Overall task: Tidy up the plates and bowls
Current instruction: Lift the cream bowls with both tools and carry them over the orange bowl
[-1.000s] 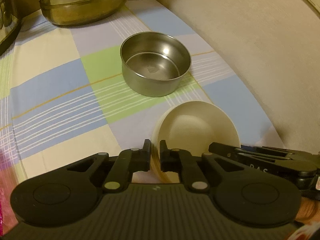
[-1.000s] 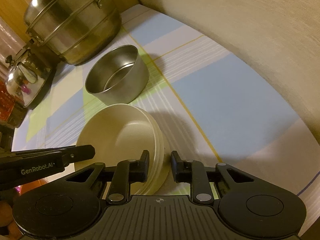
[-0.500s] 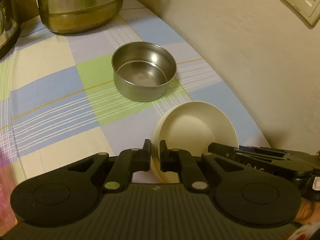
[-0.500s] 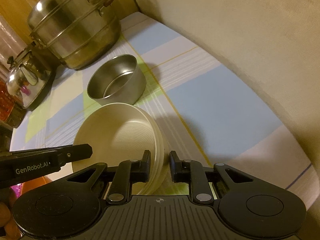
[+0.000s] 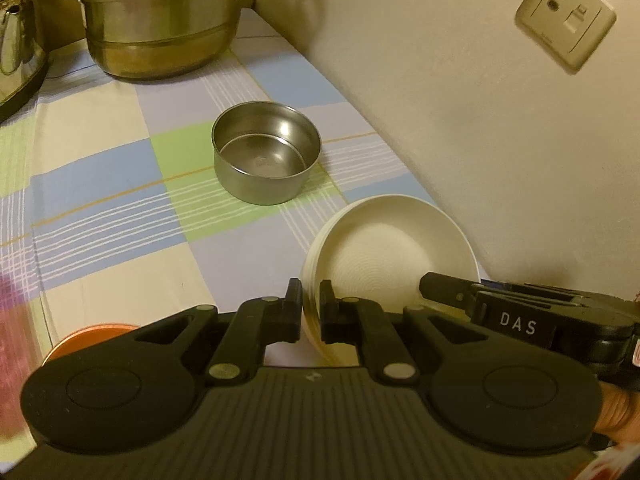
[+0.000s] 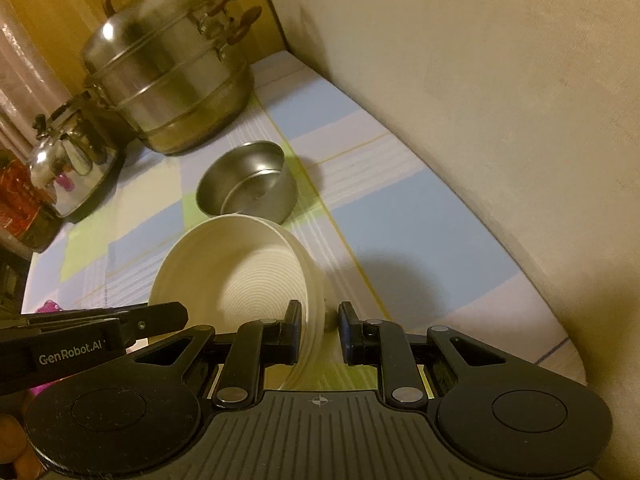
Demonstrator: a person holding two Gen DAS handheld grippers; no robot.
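A home kitchen, most likely. A checked tablecloth (image 5: 100,184) in blue, green and cream covers the surface ahead of the fingers, pushed up against a plain cream wall (image 5: 460,100) with a wall socket (image 5: 565,16) to their upper right. Far ahead stands a tiered steel steamer pot (image 6: 168,76) with a lid, beside it a shiny kettle (image 6: 72,164); nearer sits a small steel bowl (image 5: 267,163). Wood panelling (image 6: 60,12), somewhat blurred, backs the pot.
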